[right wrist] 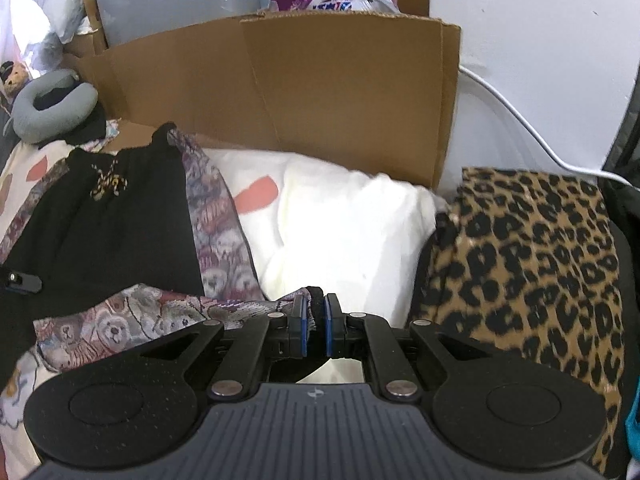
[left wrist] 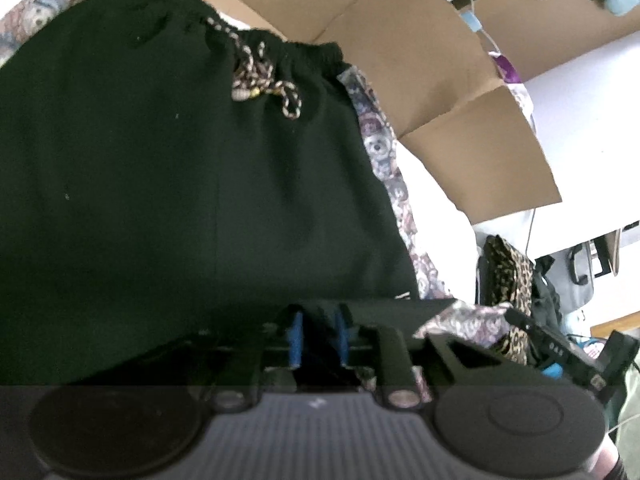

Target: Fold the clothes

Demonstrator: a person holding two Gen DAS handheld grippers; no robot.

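Note:
Black shorts [left wrist: 180,180] with a speckled drawstring [left wrist: 256,76] and a teddy-bear print side stripe [left wrist: 380,148] lie spread flat and fill the left wrist view. My left gripper [left wrist: 319,336] hangs low over their near edge, its blue pads apart. The gap looks dark, and I see nothing pinched in it. In the right wrist view the shorts [right wrist: 120,220] lie at the left. My right gripper [right wrist: 316,320] is shut on a bunched corner of them, black fabric squeezed between its pads. The bear-print panel [right wrist: 140,320] trails left from that corner.
An open cardboard box [right wrist: 320,92] stands right behind the bed. A white pillow [right wrist: 340,232] lies ahead of the right gripper and a leopard-print cloth [right wrist: 528,260] to its right. A grey neck pillow [right wrist: 52,104] sits far left. A white cable [right wrist: 520,120] runs along the wall.

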